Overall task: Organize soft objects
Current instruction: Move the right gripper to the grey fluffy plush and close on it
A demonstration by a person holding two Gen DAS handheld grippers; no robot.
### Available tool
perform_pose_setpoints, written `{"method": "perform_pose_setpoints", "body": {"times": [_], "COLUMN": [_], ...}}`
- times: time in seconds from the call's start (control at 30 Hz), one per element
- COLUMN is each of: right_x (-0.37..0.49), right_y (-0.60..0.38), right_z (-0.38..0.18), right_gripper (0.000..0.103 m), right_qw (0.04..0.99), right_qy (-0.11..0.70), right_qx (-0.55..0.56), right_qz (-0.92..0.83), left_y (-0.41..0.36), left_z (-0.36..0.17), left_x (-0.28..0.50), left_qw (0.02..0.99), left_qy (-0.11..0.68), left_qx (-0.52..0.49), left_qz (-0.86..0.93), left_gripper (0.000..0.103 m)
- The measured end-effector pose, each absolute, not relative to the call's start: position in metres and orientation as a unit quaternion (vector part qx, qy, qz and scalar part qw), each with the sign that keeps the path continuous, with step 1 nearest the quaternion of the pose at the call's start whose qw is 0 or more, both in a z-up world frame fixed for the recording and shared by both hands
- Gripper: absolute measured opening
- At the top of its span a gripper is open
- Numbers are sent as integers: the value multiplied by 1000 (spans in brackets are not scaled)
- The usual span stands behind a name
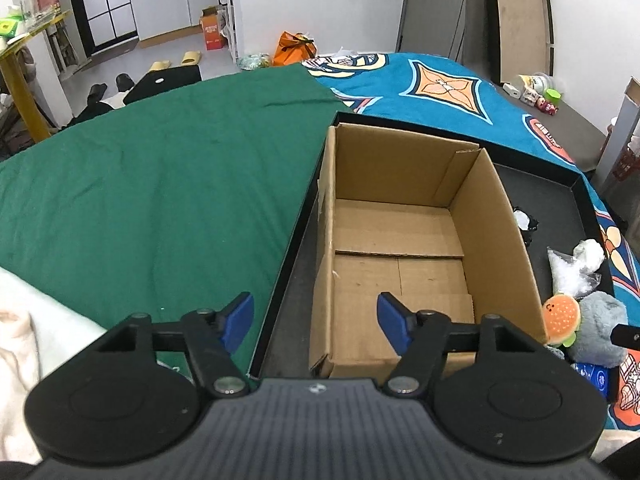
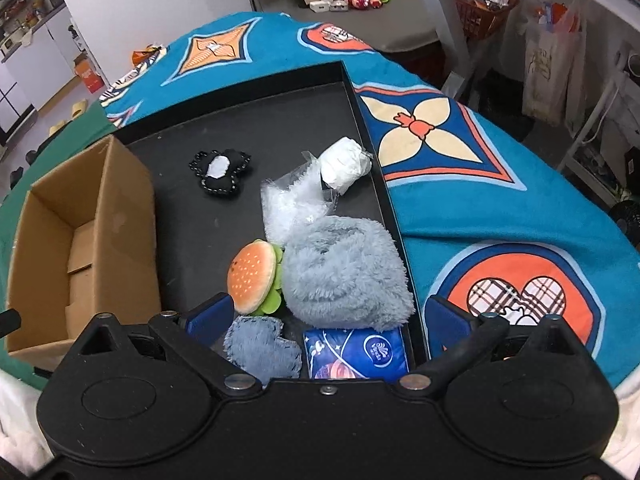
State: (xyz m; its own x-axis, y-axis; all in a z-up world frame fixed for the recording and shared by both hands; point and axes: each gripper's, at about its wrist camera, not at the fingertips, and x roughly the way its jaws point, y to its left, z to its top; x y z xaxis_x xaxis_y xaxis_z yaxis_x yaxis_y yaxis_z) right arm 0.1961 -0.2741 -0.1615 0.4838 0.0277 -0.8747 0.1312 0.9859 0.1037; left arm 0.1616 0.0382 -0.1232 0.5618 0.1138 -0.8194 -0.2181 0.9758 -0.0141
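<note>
Left wrist view: my left claw (image 1: 316, 316) is spread with nothing in it, straddling the near left wall of the empty cardboard box (image 1: 400, 240).

Right wrist view: my right claw (image 2: 326, 320) is spread wide, empty, just over the grey plush (image 2: 344, 272) and burger toy (image 2: 252, 276), right of that box, so this hand is nearer.

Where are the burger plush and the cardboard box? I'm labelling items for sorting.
burger plush (image 2: 252, 282): right wrist view, on its orange bun top.
cardboard box (image 1: 400, 236): left wrist view, on its bare inner floor.
</note>
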Motion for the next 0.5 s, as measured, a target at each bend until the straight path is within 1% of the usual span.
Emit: {"method": "perform_pose_setpoints", "body": {"times": [0.1,0.17,0.2,0.27,0.3,0.37,0.4,0.47,0.5], "right_x": [202,206,207,210,211,214,215,217,218], "right_y": [-275,-276,-277,-279,-279,-279,-278,-277,-277], "right_z": [-171,-176,-179,-182,-183,-186,-188,-192,-193], "right_gripper": [103,103,103,103,103,103,103,103,103], "right_qw": [855,853,852,851,850,849,848,848,848], "right_qy": [512,515,516,518,519,521,523,524,524], "right_qx": [74,73,75,78,78,75,74,66,63], "right_qz": [-37,-40,-41,-43,-42,-40,-41,-49,-52], "left_y": [39,41,41,39,40,41,42,42,42], "left_z": [-130,-134,-136,-138,-138,-138,-139,-140,-140], "left_x": [167,170,171,172,173,174,174,175,176], "left_qw": [879,876,875,877,879,881,882,883,882], "left_qy": [464,469,470,468,465,460,459,459,459], "left_qx": [-52,-58,-58,-53,-55,-61,-62,-63,-64], "left_qz": [98,98,95,93,92,88,87,82,80], "left_gripper": [61,52,50,40,36,24,22,12,10]}}
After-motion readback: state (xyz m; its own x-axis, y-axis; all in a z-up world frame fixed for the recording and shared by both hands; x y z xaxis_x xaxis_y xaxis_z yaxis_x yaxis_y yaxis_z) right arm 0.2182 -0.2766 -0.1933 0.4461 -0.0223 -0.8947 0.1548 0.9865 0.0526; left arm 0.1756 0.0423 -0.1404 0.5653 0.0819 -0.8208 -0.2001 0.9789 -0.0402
